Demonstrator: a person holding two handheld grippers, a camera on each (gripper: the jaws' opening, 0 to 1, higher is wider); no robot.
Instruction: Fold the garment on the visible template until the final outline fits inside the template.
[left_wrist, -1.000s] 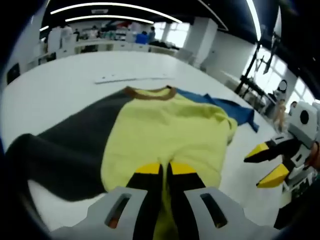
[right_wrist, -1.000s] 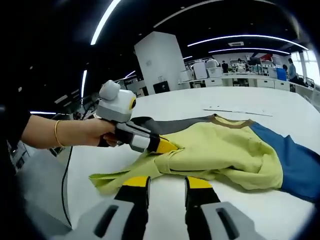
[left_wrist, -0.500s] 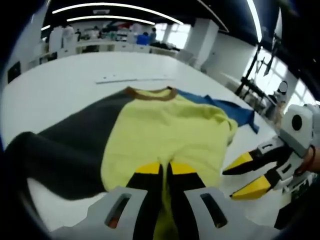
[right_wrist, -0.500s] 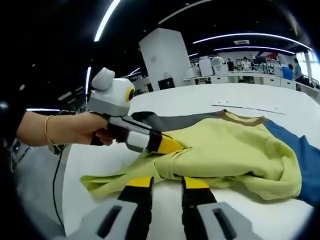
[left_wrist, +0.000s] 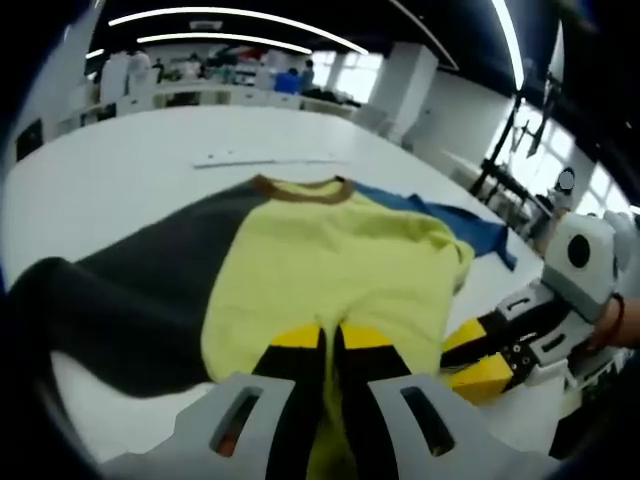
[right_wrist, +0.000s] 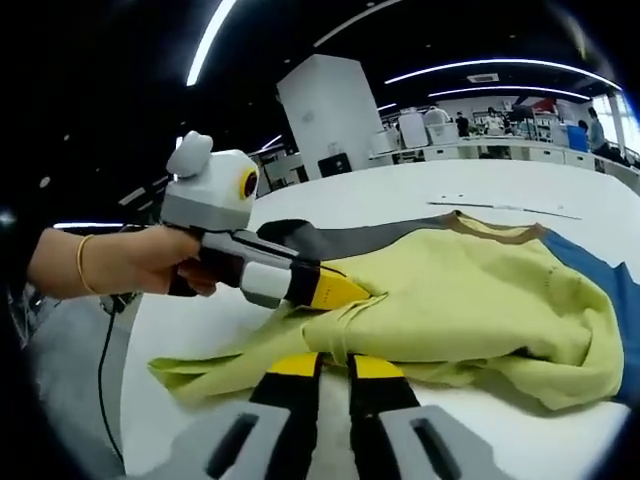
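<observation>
We see the garment (left_wrist: 330, 260), a shirt with a yellow body, one dark grey sleeve, one blue sleeve and a brown collar, lying spread on the white tabletop (left_wrist: 130, 160). It is bunched along its near hem in the right gripper view.

Left gripper (left_wrist: 330, 340): jaws together, pinching the yellow hem, as seen in both views.

Right gripper (right_wrist: 335, 368): jaws drawn narrow at the edge of the hem beside the left one. A thin ridge of yellow fabric appears to sit between its tips, so we judge it clamped on the cloth, though the contact is partly hidden.

We cannot make out a template outline. A thin pale strip (left_wrist: 265, 157) lies on the tabletop beyond the collar, apart from the garment; what it is we cannot tell.

Progress, our judgement: early. Both sleeves lie out to the sides and no clean fold is formed. Remaining: carry the hem over, fold the sleeves in, check fit against the template.
</observation>
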